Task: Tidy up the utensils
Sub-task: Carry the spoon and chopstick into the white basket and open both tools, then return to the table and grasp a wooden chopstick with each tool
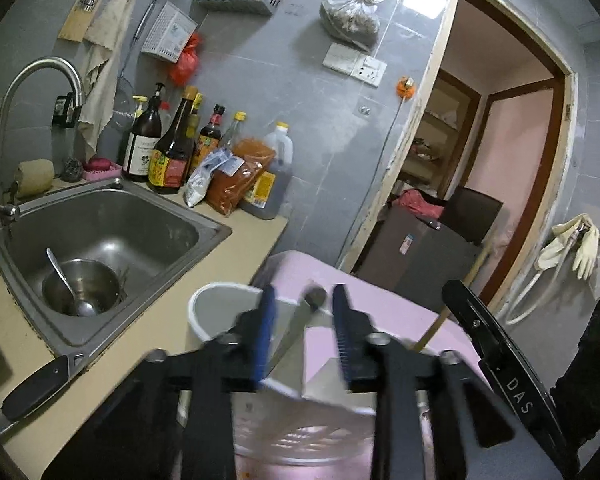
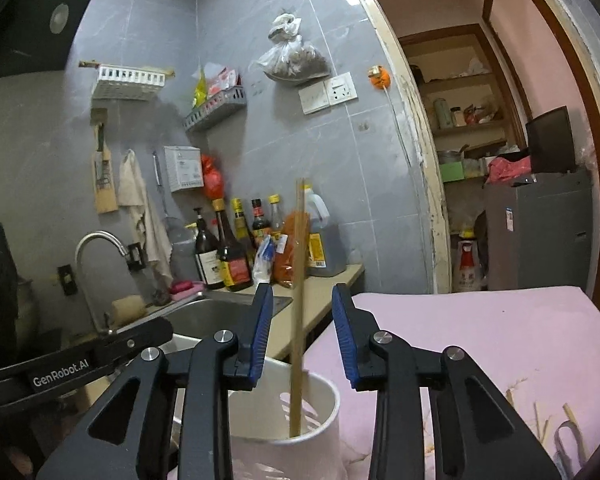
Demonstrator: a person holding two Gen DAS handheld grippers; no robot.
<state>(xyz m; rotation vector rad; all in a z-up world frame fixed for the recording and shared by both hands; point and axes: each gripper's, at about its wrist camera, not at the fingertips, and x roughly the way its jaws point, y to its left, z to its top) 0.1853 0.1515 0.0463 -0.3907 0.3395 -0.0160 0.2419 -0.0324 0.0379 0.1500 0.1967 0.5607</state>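
Observation:
A white utensil holder (image 1: 216, 312) (image 2: 320, 412) stands on a pink cloth by the counter edge. My left gripper (image 1: 304, 336) is open right above it; a metal utensil handle (image 1: 300, 320) leans in the holder between the fingers, touching neither. My right gripper (image 2: 300, 336) is open over the same holder; wooden chopsticks (image 2: 298, 308) stand upright in it between the fingers, untouched. A spoon (image 1: 64, 280) lies in a steel bowl (image 1: 80, 292) in the sink (image 1: 204, 232). A black-handled knife (image 1: 36, 392) lies on the counter at the left.
Sauce bottles and bags (image 1: 204, 152) stand behind the sink by the wall. A faucet (image 1: 40, 76) rises at the left. More chopsticks and a metal utensil (image 2: 564, 432) lie on the pink cloth (image 2: 500, 340) at the right. An open doorway (image 1: 480, 168) is behind.

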